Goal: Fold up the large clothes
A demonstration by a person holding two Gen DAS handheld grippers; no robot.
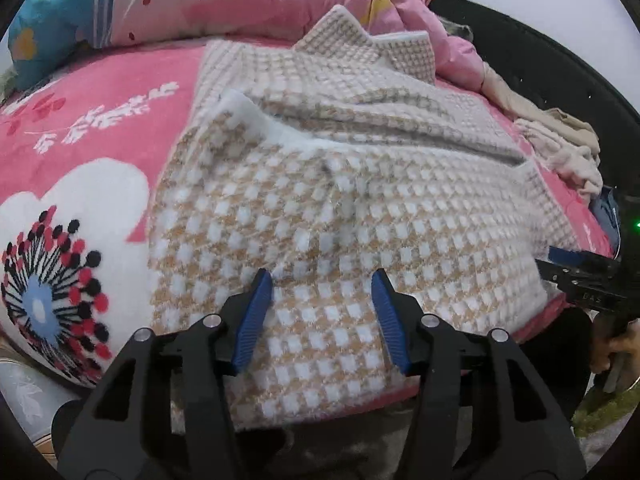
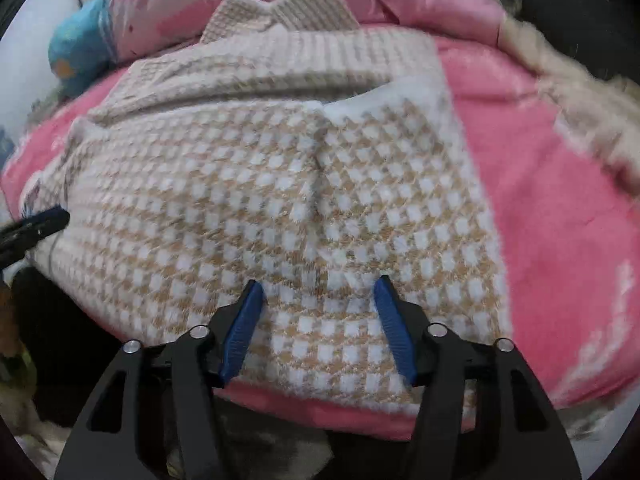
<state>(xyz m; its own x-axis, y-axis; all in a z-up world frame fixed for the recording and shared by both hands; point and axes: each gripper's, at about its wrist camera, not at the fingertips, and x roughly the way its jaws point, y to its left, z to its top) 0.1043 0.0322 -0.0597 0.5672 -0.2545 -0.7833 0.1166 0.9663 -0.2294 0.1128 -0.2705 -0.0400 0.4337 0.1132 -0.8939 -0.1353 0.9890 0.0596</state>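
We see a pink floral blanket (image 1: 100,128) spread over the bed, and on it lies the checked tan-and-white garment (image 1: 340,216), partly folded, its near edge reaching the bed's front edge, with a pink quilt (image 1: 224,4) heaped behind it. Our left gripper (image 1: 322,280) hangs over the near part of the garment with its blue pads apart — released, nothing pinched between them. Our right gripper (image 2: 318,286) stands the same way over the garment's near edge — jaws parted, gripping no cloth.
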